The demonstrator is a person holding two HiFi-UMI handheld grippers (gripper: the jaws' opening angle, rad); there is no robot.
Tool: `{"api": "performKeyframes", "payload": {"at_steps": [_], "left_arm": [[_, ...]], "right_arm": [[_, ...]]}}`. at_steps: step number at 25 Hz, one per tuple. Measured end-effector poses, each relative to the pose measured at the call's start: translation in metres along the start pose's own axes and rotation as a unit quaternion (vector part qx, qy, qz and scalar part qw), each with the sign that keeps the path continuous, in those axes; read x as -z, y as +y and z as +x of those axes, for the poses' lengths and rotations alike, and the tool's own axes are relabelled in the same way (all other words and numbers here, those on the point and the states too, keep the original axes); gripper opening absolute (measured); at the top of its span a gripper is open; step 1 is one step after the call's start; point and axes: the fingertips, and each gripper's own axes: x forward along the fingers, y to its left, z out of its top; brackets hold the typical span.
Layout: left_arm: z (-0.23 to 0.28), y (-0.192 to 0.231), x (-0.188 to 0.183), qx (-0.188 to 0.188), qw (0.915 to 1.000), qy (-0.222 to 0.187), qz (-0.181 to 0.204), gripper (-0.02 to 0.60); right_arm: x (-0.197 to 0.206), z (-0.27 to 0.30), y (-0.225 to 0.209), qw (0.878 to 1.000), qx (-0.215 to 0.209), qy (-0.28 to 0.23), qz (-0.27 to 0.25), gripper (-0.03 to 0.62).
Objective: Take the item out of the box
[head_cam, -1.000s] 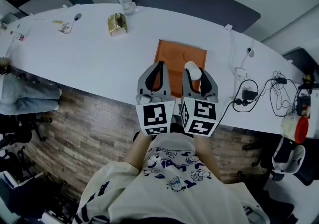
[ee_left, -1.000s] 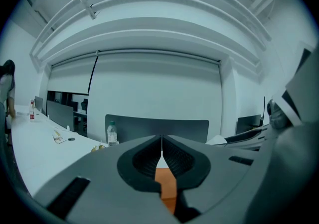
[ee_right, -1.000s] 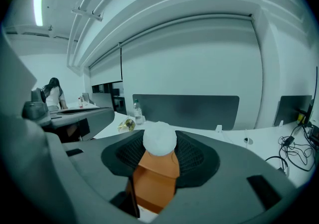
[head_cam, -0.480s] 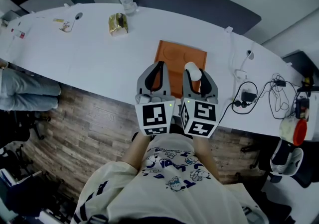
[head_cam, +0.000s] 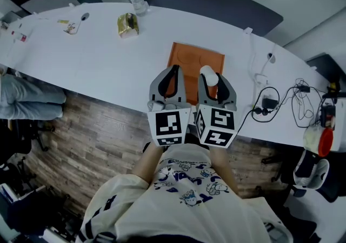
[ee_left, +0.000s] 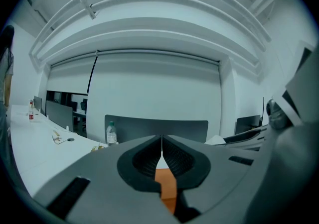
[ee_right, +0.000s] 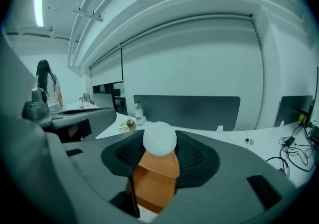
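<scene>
Jaws of your right gripper [head_cam: 210, 81] are clamped on the white ball [ee_right: 159, 139], held over the orange box [head_cam: 186, 58] on the worktop [head_cam: 97, 58]. Your left gripper [head_cam: 172, 72] has its jaws pressed together on nothing, beside the right one.

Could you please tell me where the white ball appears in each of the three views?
Head view: the white ball sits right of centre, in the right tool's jaws, above the orange box.
Left gripper view: not in it.
Right gripper view: the white ball is at centre, between the jaws.
Shared landmark: the orange box, in all three views.
</scene>
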Motion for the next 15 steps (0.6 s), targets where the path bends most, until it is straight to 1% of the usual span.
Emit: {"api": "performKeyframes", "payload": {"at_steps": [15], "left_arm": [[0.0031, 0.0013, 0.0008, -0.002, 1.0000, 0.001, -0.002, 0.021]], "right_arm": [[0.0015, 0.0007, -0.0034, 1.000, 0.002, 0.002, -0.001, 0.193]]}}
